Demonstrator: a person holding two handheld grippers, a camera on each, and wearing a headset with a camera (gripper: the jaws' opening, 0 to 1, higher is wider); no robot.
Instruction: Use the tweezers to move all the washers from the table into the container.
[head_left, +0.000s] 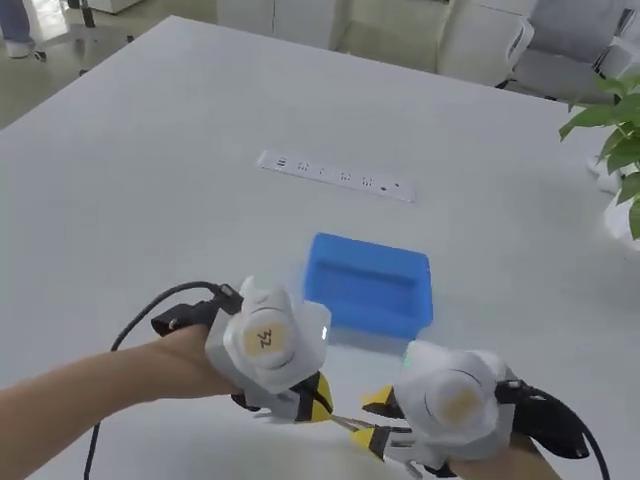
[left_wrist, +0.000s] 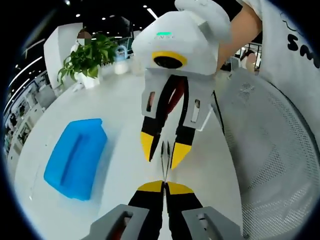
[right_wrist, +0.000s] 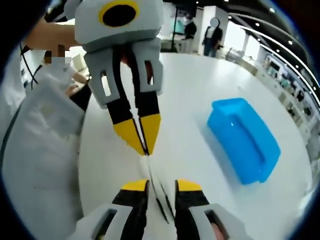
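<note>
The left tool (left_wrist: 163, 187) is seen closed on the tweezers (left_wrist: 164, 172), its two yellow-tipped jaws pressed together over the joined end. The right tool (right_wrist: 161, 187) is held open and is pointed straight at the left one, tip to tip. Its jaws are set apart on either side of the tweezers' two arms, which lie in the gap between them. In the left gripper view a narrow space is seen between each right jaw and the arm beside it. The tweezers are thus carried by the left tool alone, low over the white worktop (head_left: 150, 150) near its front edge. Whether the worktop is touched by them cannot be told.

The blue rectangular container (head_left: 370, 285) is set on the worktop just beyond the two tools and apart from both. It is nearer the gap between them than either side, and its inside is too blurred to be read. In the left gripper view it is found to the left of the jaws, in the right gripper view to the right.

A white power strip (head_left: 335, 175) is laid flat further back, well apart from the container. A green plant (head_left: 615, 130) is seen at the far right. Each tool is gripped from behind by a hand, and a black cable (head_left: 150, 310) is trailed from the left tool across the worktop
</note>
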